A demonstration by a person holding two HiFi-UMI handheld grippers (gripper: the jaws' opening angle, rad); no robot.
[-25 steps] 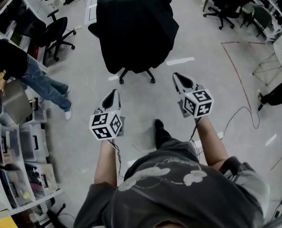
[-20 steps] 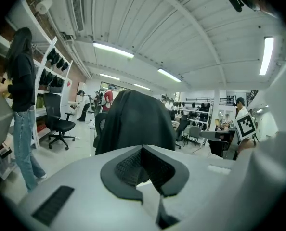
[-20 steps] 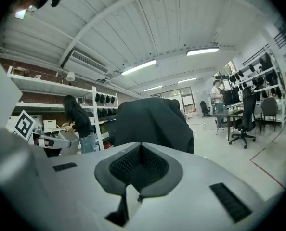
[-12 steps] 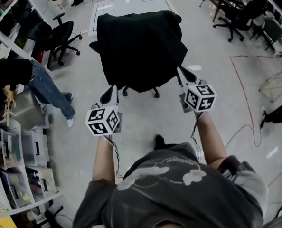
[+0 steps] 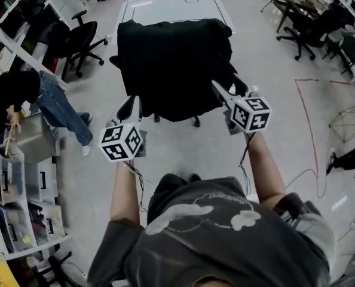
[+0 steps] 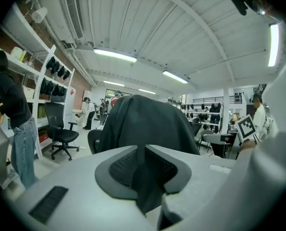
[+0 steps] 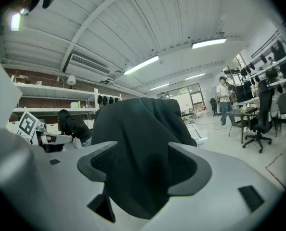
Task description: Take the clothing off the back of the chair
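Note:
A black garment hangs over the back of a wheeled office chair straight ahead of me. My left gripper is shut and empty, just short of the garment's lower left edge. In the left gripper view the garment rises beyond the closed gripper. My right gripper sits at the garment's right edge and its jaws are opening. In the right gripper view the garment fills the gap of the gripper. The pads do not press on the cloth.
A second black office chair stands at the left, beside a person in jeans at shelves with bins. A white table lies behind the chair. More chairs and red floor tape are on the right.
Both grippers have moved forward and slightly up, and now reach the draped chair. The right jaws have gone from shut to apart. The left jaws stay shut.

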